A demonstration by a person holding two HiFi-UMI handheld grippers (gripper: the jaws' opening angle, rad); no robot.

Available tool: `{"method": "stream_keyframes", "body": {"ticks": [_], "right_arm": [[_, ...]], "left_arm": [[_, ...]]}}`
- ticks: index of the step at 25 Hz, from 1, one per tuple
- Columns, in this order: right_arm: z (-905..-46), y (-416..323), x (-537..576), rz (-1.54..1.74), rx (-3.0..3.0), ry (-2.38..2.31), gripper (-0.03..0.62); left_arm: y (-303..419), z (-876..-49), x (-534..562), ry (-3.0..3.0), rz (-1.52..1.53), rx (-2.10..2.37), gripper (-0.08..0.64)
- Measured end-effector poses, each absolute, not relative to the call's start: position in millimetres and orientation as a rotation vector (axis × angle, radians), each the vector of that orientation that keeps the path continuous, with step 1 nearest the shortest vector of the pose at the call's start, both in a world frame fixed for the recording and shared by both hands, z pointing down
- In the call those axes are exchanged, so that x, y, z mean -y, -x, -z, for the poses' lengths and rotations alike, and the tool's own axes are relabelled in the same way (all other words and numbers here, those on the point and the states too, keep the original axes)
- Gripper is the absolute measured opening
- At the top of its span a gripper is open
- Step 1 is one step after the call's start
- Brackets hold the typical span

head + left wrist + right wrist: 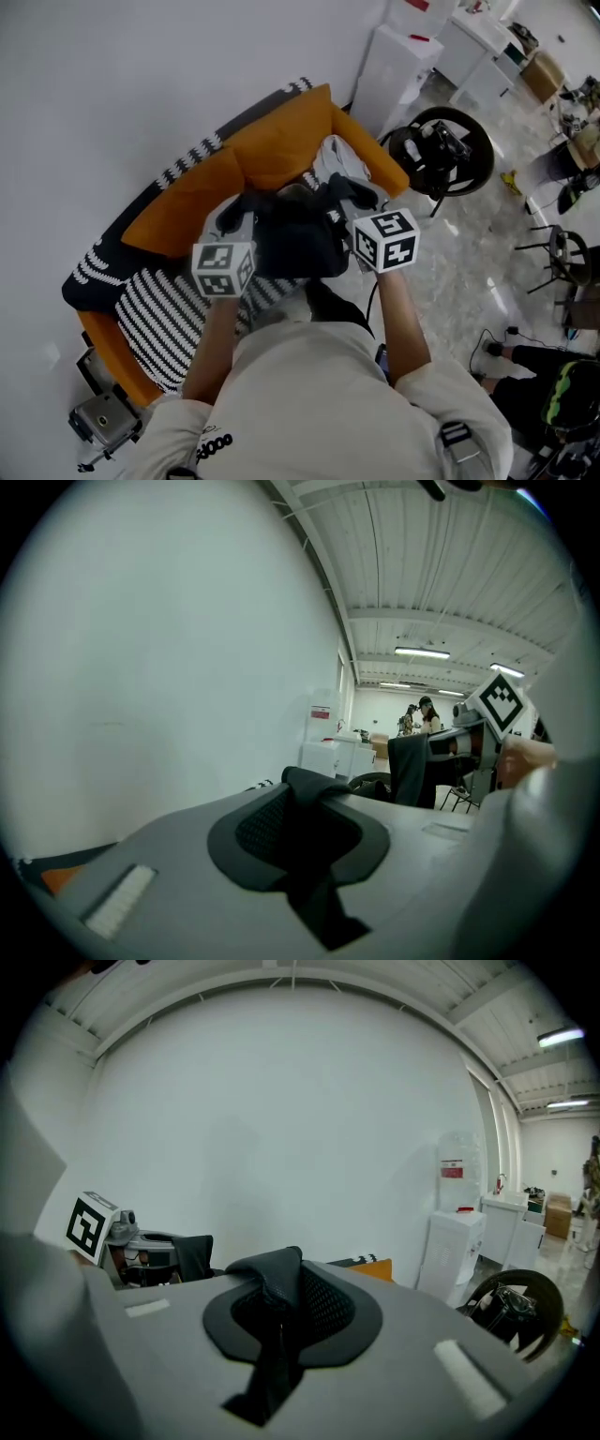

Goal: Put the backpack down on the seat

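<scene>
While the backpack [298, 239] hangs between the two tools, the step in hand looks like the lowering itself. The bag is held up in front of the person, over the orange seat [192, 202] and its striped cover [159, 319]. I cannot tell whether its base touches anything yet.

The left hand-held gripper [232, 217] is clamped on a black padded strap [305, 803], which fills the slot between its jaws. The right hand-held gripper [354, 195] is closed the same way on the other strap [278, 1283].

As I judge it, the next move calls for bringing both down together and evenly. That way the bag should land flat on the cushion rather than tip off the front edge. Only then should the jaws part.

As for writing, a red label [321, 712] on the white cabinet [328, 754] is too small to read. Each cube [223, 269] carries only square markers. Print on the shirt [319, 394] is partly cut off.
</scene>
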State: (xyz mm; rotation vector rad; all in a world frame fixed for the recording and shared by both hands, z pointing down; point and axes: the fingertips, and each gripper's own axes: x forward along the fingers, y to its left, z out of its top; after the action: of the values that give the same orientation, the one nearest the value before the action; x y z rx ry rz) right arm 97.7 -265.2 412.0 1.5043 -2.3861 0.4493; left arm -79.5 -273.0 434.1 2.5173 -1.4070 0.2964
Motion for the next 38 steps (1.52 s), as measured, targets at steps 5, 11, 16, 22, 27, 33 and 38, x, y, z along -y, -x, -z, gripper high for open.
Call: {"method": "stream_keyframes", "body": {"ticks": [5, 11, 16, 22, 27, 33, 38], "right_arm": [[-428.5, -105.4, 312.8, -0.49, 2.385, -1.439, 0.031], [-450.1, -113.6, 365.7, -0.532, 2.383, -1.371, 0.031], [-471.4, -120.6, 411.5, -0.57, 2.378, -1.309, 0.031], [-499.4, -120.1, 458.6, -0.614, 2.36, -1.213, 0.031], [-518.7, -120.6, 493.3, -0.629, 2.346, -1.164, 0.031], [-546.8, -124.2, 514.2, -0.649, 2.312, -1.109, 0.032], [-564.6, -131.6, 523.4, -0.675, 2.295, -1.1, 0.034]], "left_arm": [[70.5, -451.9, 312.3, -2.451, -0.326, 1.425, 0.044], [64.1, -470.2, 358.2, -2.387, -0.356, 1.462, 0.044], [58.0, -488.6, 396.3, -2.324, -0.389, 1.494, 0.044], [59.2, -513.9, 437.4, -2.227, -0.418, 1.538, 0.044], [58.6, -531.5, 468.0, -2.189, -0.456, 1.548, 0.044], [55.0, -559.7, 489.2, -2.134, -0.493, 1.523, 0.044], [53.5, -578.7, 497.6, -2.095, -0.501, 1.517, 0.044]]}}
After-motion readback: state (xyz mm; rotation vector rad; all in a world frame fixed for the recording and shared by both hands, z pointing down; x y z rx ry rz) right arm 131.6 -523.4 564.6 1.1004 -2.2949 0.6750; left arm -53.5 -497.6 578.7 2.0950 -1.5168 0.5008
